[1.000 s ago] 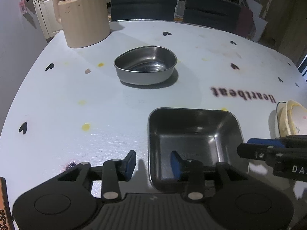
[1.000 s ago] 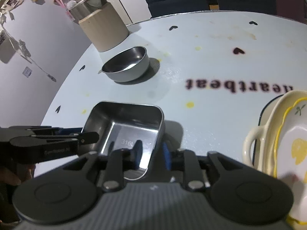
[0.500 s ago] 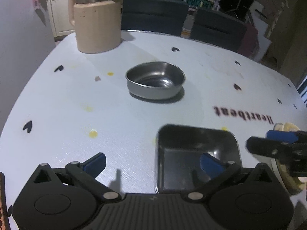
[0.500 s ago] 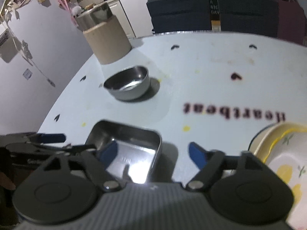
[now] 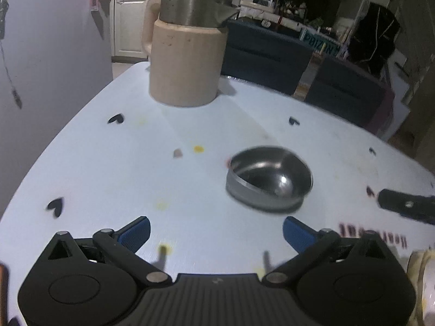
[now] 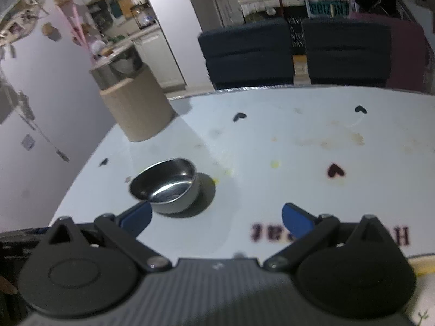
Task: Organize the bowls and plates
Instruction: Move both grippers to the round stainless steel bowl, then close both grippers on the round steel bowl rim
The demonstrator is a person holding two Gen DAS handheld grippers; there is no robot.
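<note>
White tabletop (image 5: 89,179) with heart prints fills both views. Both claws, left (image 5: 216,231) and right (image 6: 216,218), now gape wide and hold nothing, having let go of the square steel tray, which has dropped out of view. Ahead sits the round steel bowl (image 5: 269,180), probably next; beyond it, the beige kettle (image 5: 187,54).

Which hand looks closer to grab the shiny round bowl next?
Probably the right gripper. Its open fingers reach almost to the round steel bowl. The left gripper is open too, but the bowl sits farther ahead of it, off to its right.
</note>
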